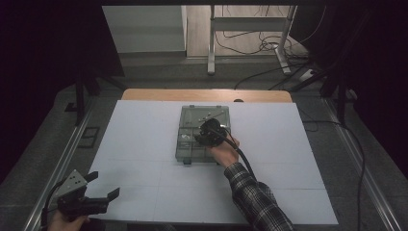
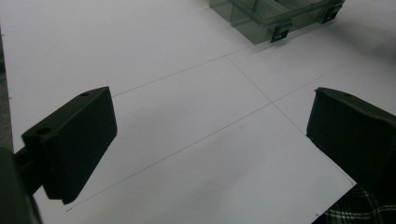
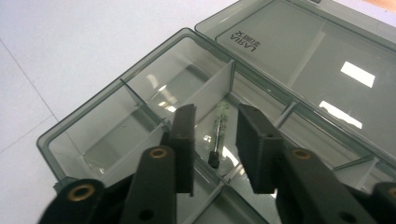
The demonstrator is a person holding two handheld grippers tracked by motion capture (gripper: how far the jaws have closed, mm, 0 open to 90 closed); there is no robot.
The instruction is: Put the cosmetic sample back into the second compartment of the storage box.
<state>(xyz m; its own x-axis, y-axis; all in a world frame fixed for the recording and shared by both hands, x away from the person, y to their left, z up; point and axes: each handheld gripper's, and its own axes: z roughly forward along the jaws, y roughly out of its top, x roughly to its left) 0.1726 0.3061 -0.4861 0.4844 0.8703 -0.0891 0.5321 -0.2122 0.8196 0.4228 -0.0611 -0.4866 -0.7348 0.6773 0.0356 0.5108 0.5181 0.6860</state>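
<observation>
Item 1, organiser box [image 1: 190, 144]: smoked clear plastic, rectangular with rounded corners, split by thin partition walls into compartments. I see it at the middle of the bench [image 1: 144, 144], lid [image 3: 317, 60] laid open flat on the far side. The lid carries moulded lettering that I read upside down and cannot make out fully. In the left tool view only its near corner and two dark latches show, cut off at the top edge. From the high view my right hand [image 1: 223, 153] covers part of its near right side.

Item 2, slim rod-like piece [image 3: 217, 135]: pale translucent shaft with a dark tip, lying loose on the floor of a compartment next to a long partition. What it is I cannot tell.

Item 3, right tool [image 3: 215, 149]: black jaws with flat pads, parted a little, poised over the box. The rod lies in the gap between them; neither pad presses on it, so I hold nothing.

Item 4, left tool [image 2: 210, 140]: matte black block-shaped jaws, spread wide, nothing between them. It sits at the near left corner of the bench, well apart from the box.

Item 5, bench: white matte sheet scored with faint thin lines, a wooden edge showing at the far side.

Item 6, sleeve [image 1: 255, 197]: plaid fabric, cut off at the bottom edge.
</observation>
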